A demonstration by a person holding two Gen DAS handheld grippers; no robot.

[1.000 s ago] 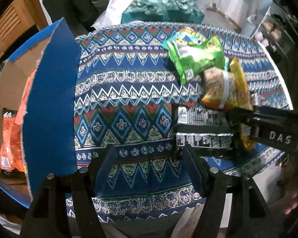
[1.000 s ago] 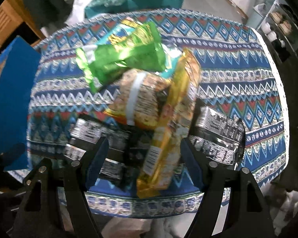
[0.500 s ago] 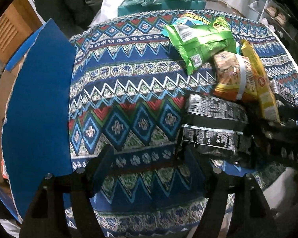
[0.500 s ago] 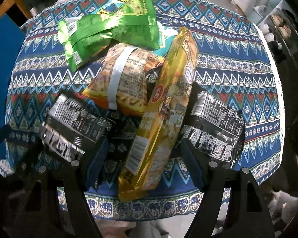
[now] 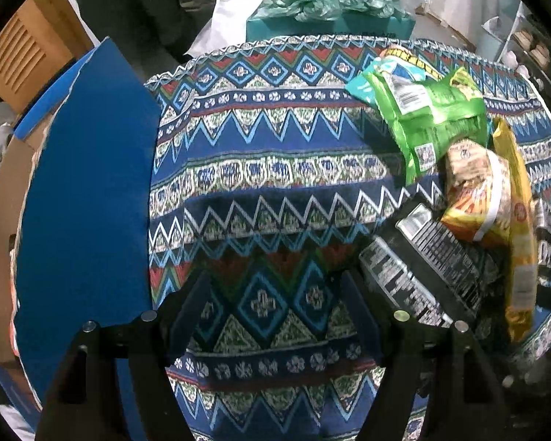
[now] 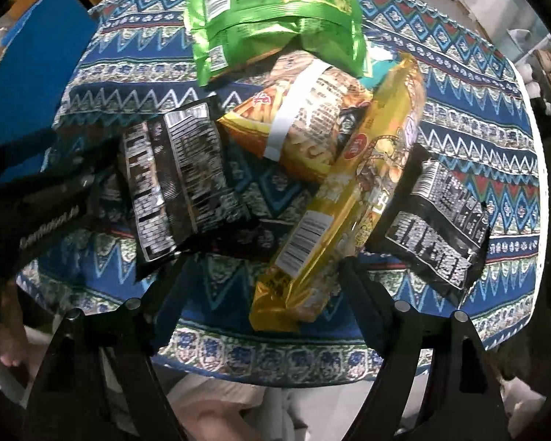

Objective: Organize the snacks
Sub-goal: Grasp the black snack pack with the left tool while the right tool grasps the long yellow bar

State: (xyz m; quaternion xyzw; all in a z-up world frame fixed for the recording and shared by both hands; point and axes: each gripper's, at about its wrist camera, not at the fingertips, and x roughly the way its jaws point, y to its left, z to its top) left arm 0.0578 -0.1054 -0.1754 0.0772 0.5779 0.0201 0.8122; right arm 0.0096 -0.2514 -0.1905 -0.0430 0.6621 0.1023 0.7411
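Note:
A pile of snack bags lies on the patterned tablecloth (image 6: 477, 84): a green bag (image 6: 275, 25), an orange noodle bag (image 6: 305, 117), a long yellow pack (image 6: 356, 191) and two black packets (image 6: 176, 180) (image 6: 440, 220). My right gripper (image 6: 264, 286) is open, just above the near end of the yellow pack, holding nothing. My left gripper (image 5: 272, 301) is open and empty over bare cloth (image 5: 260, 169), left of a black packet (image 5: 422, 268). The green bag (image 5: 426, 114) and yellow pack (image 5: 518, 235) lie at its right.
A blue cardboard box flap (image 5: 88, 198) stands at the table's left edge; the box's brown inside (image 5: 0, 220) lies beyond it. A teal box with tissue paper (image 5: 330, 3) sits behind the table. The left gripper body (image 6: 33, 202) shows at the right wrist view's left.
Both grippers have come closer to the table and stay open. The left view has swung right, so the box's inside with its orange bag has slid out of sight. The snacks have not moved.

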